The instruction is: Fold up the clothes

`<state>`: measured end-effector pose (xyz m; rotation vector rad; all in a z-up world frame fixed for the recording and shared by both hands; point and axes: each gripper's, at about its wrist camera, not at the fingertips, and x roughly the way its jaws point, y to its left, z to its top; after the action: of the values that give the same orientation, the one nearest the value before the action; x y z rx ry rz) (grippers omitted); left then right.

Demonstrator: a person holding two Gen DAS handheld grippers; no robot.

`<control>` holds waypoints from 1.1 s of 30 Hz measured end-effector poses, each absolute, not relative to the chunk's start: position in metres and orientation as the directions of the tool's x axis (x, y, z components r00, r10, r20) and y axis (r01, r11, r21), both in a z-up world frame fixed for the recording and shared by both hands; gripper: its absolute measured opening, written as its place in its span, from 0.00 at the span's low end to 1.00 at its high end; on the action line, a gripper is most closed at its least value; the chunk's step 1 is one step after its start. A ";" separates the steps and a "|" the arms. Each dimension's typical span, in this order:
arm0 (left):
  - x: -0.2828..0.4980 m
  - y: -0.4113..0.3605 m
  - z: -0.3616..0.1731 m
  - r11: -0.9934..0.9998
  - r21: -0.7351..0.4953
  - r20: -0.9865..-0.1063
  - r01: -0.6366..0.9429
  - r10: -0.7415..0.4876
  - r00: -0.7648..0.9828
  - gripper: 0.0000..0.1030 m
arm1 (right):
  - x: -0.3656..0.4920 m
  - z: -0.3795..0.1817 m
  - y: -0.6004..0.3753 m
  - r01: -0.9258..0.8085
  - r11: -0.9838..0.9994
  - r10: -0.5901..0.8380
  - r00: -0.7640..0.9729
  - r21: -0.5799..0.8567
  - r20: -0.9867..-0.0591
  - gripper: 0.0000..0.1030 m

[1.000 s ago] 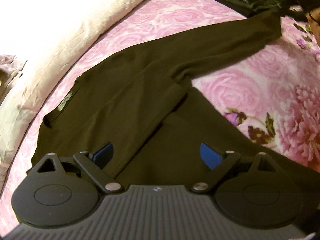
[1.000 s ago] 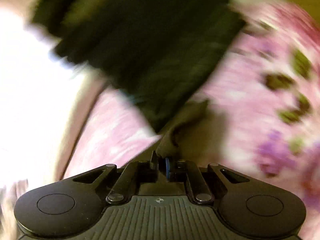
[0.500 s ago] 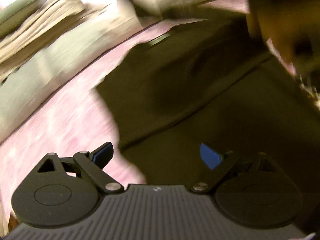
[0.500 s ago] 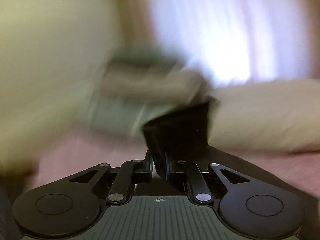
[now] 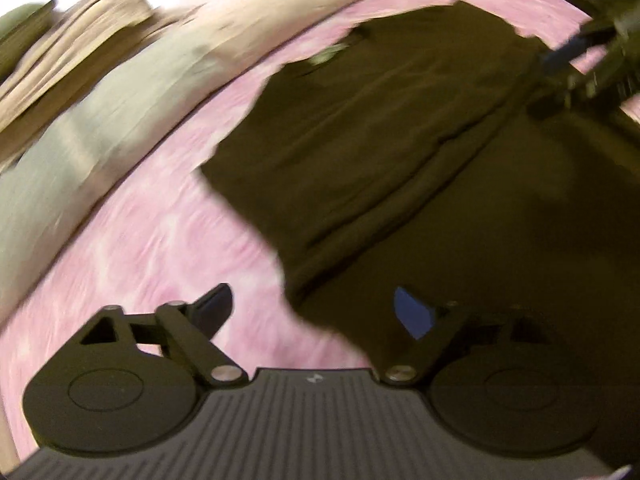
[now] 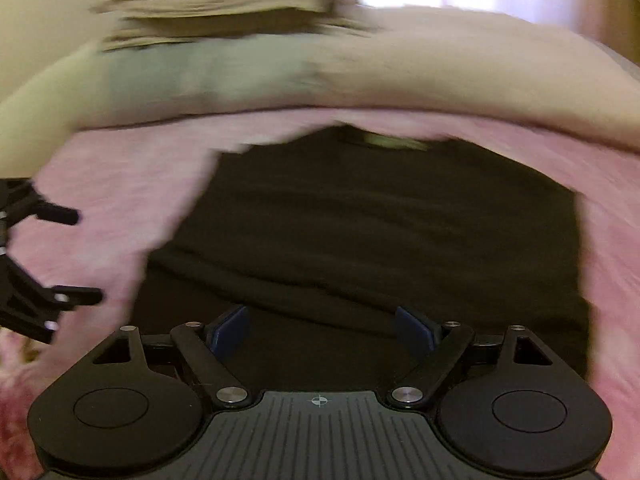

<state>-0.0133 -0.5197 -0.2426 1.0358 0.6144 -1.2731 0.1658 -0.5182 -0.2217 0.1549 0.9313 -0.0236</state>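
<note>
- The dark garment (image 6: 372, 240) lies flat on the pink floral bedspread (image 6: 120, 200), partly folded, one layer overlapping along a seam; its neck label points toward 12 o'clock.
- A cream pillow (image 6: 460, 64) lies beyond it, folded cloths (image 6: 224, 4) stacked at 11 o'clock.
- The left gripper (image 5: 316, 312) is spread wide, empty, over the garment's edge.
- The right gripper (image 6: 320, 330) is released, empty.

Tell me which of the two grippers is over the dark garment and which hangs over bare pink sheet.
The right gripper sits over the dark garment. The left gripper straddles its edge, one finger over pink bedsheet.
</note>
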 end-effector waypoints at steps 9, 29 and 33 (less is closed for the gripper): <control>-0.040 -0.596 -0.255 -0.137 0.257 -0.862 0.957 -0.480 0.163 0.56 | 0.152 -0.231 -0.654 0.451 0.892 -0.233 0.525 0.035 -0.819 0.80; -0.137 -0.728 -0.275 -0.235 0.195 -0.889 0.952 -0.453 0.070 0.57 | 0.101 -0.253 -0.725 0.441 0.885 -0.113 0.512 0.148 -0.851 0.13; -0.141 -0.742 -0.291 -0.213 0.140 -0.916 0.967 -0.400 0.044 0.57 | 0.125 -0.232 -0.722 0.352 0.916 -0.066 0.602 0.190 -0.796 0.13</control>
<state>-0.1413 -0.7416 -0.2911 1.1103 0.7162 -1.4715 0.1247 -0.7219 -0.2321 0.3467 0.8962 -0.2475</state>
